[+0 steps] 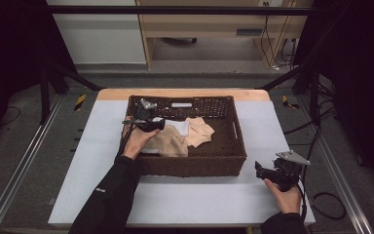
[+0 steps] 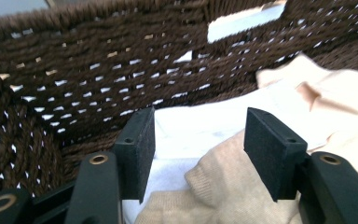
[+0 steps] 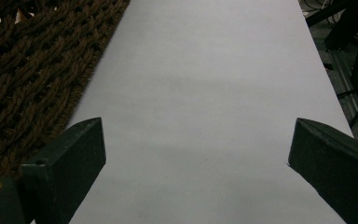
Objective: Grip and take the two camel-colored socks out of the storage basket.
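A dark brown woven basket (image 1: pixel 190 165) stands on the white table (image 1: pixel 185 200) and holds several folded cloths. A beige cloth (image 1: pixel 168 142) lies at its front left, a white one (image 1: pixel 177 127) behind it, and a peach one (image 1: pixel 199 130) further right. My left gripper (image 1: pixel 161 124) is down inside the basket's left half. In the left gripper view its jaws (image 2: pixel 199 144) stand open, with a fold of the beige cloth (image 2: pixel 223 191) and the white cloth (image 2: pixel 200 126) between them, untouched by the pads. My right gripper (image 1: pixel 258 168) rests open on the table to the right of the basket.
The basket's far wall (image 2: pixel 98 70) rises close ahead of the left jaws, with a handle slot (image 2: pixel 242 23) in it. In the right gripper view bare table (image 3: pixel 205 70) stretches ahead, with the basket's side (image 3: pixel 28 70) at the left. Cables and frame rails lie beyond the table's right edge (image 1: pixel 292 146).
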{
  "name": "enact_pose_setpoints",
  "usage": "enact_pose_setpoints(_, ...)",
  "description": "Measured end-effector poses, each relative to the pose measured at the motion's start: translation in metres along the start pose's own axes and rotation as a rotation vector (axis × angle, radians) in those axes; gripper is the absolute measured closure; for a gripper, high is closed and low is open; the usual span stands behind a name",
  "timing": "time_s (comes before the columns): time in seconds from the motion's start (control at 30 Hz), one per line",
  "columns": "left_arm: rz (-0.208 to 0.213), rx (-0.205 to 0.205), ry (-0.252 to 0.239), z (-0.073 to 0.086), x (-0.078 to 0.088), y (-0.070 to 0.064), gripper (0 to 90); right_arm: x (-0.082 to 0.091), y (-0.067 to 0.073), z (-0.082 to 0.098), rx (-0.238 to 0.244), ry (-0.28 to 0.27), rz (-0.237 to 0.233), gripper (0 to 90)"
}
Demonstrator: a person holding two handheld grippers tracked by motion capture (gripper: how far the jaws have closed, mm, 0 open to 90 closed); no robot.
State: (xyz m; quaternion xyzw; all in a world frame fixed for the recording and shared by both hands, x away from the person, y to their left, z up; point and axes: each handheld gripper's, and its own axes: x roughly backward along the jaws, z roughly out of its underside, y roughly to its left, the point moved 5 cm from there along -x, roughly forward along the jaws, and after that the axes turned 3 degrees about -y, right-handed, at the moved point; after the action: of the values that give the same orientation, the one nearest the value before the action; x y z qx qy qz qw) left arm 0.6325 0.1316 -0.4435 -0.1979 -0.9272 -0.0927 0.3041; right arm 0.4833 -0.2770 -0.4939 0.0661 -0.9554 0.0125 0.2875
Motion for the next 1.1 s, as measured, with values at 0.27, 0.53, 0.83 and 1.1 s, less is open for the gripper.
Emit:
enact_pose_setpoints(0.27,-0.023,-0.006,0.040,0.005,-0.006,0.002,44.4,-0.001,-0.001,0.001,0.000,0.008,0.007,4.2)
enact_pose_setpoints(0.53,0.027,-0.008,0.105,0.013,-0.012,-0.002,40.9,-0.002,0.000,0.001,0.005,0.011,0.009,4.3)
enact_pose_setpoints(0.83,0.046,-0.045,0.142,0.017,-0.014,-0.005,50.6,-0.002,0.000,0.001,0.007,0.013,0.007,4.4)
enact_pose_setpoints(1.1,0.091,-0.027,0.207,0.022,-0.017,-0.004,77.0,-0.002,0.001,0.002,0.006,0.021,0.002,4.5)
